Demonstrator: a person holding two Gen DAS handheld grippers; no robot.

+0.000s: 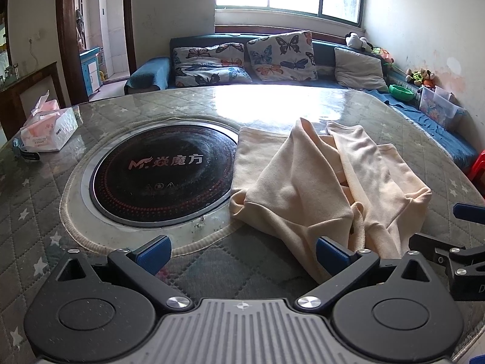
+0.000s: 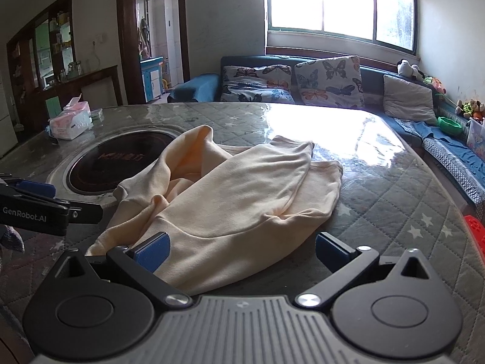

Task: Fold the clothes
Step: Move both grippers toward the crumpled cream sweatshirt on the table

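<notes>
A cream garment (image 1: pixel 306 179) lies crumpled on the quilted table (image 1: pixel 212 261), its left part flat beside the round black cooktop. My left gripper (image 1: pixel 242 253) stands open just before the garment's near edge, its right finger touching the cloth. In the right wrist view the same garment (image 2: pixel 239 194) spreads in loose folds. My right gripper (image 2: pixel 242 251) is open over its near hem, with cloth lying between the blue pads (image 2: pixel 153 250). The right gripper's fingers also show at the left wrist view's right edge.
A black induction cooktop (image 1: pixel 160 176) is set into the table left of the garment. A tissue pack (image 1: pixel 48 130) sits at the far left. Behind the table runs a sofa with butterfly cushions (image 1: pixel 282 54). A red stool (image 2: pixel 476 233) stands at the right edge.
</notes>
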